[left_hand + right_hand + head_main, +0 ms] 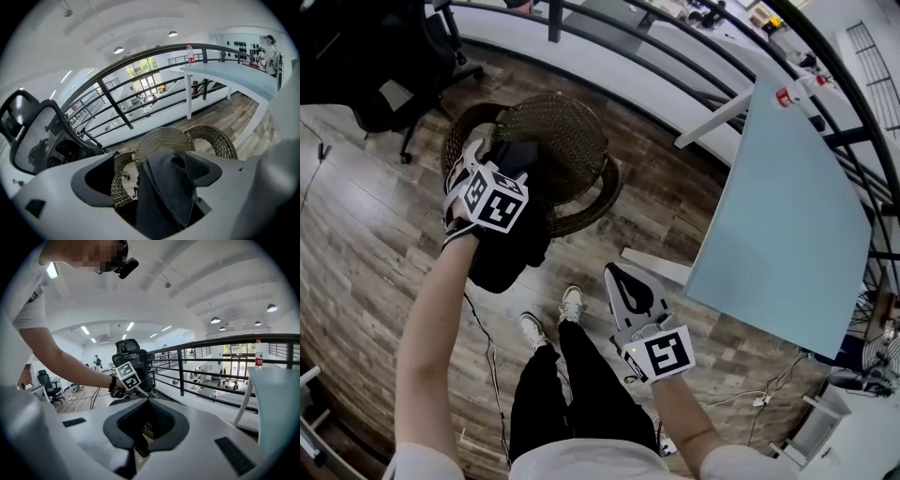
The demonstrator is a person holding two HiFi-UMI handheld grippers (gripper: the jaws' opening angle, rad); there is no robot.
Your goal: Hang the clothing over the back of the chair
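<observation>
A round brown wicker chair stands on the wood floor ahead of me. My left gripper hangs over its near rim, shut on a black piece of clothing that drapes down in front of the chair. In the left gripper view the dark cloth is bunched between the jaws of the left gripper, with the woven chair back just beyond. My right gripper is held low to the right, away from the chair, shut and empty. The right gripper shows its jaws meeting with nothing between.
A light blue table with a white leg stands to the right, a bottle at its far end. A black railing runs behind the chair. A black office chair sits far left. Cables trail by my feet.
</observation>
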